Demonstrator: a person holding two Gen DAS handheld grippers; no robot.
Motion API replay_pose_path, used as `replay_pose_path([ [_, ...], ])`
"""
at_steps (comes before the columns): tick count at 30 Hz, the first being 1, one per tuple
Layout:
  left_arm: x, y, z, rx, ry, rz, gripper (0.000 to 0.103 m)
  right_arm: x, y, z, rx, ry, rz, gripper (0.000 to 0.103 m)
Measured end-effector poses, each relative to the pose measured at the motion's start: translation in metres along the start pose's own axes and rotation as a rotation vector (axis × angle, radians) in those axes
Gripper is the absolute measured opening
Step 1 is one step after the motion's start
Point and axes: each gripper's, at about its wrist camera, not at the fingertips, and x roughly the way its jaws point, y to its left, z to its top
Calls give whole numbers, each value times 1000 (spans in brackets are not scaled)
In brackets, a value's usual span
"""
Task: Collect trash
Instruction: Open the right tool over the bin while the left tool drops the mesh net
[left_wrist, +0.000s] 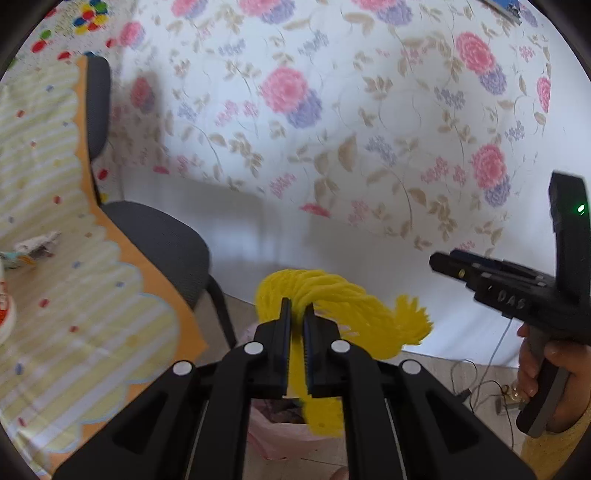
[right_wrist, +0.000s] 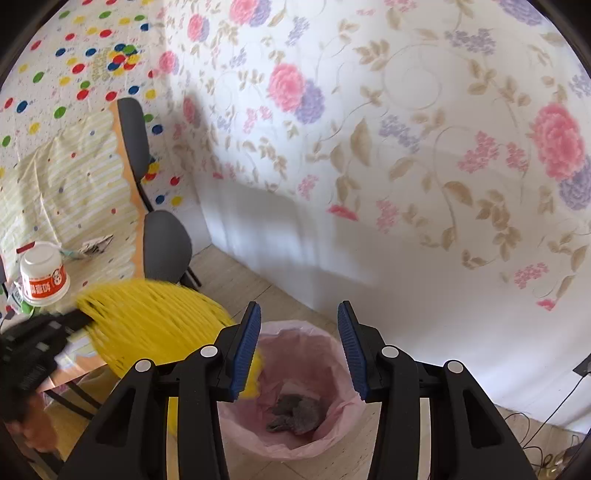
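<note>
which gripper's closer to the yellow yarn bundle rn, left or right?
Left. The left gripper is shut on the yellow yarn bundle. The right gripper is open and empty, beside the yarn and over the pink-lined bin.

black hand-held gripper (right_wrist: 299, 347) with blue ribbed pads (right_wrist: 245, 354) (silver rivets), yellow sleeve (left_wrist: 557, 446).
</note>
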Motion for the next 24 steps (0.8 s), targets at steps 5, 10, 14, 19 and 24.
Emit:
replay_pose_path([
  [5,47,-6,-6,14,97,-4,10,9,-10,-4,19,19,-1,46],
  [10,85,-5,-14,17,195,12,42,18,-13,-10,33,48,1,46],
  [14,83,3,-18,3,208,4,47,22,-9,-11,24,54,5,46],
  [19,82,7,-12,-8,205,3,52,24,-4,-7,30,49,11,46],
  [24,74,1,-5,8,179,-8,52,16,-3,-6,24,34,3,47],
])
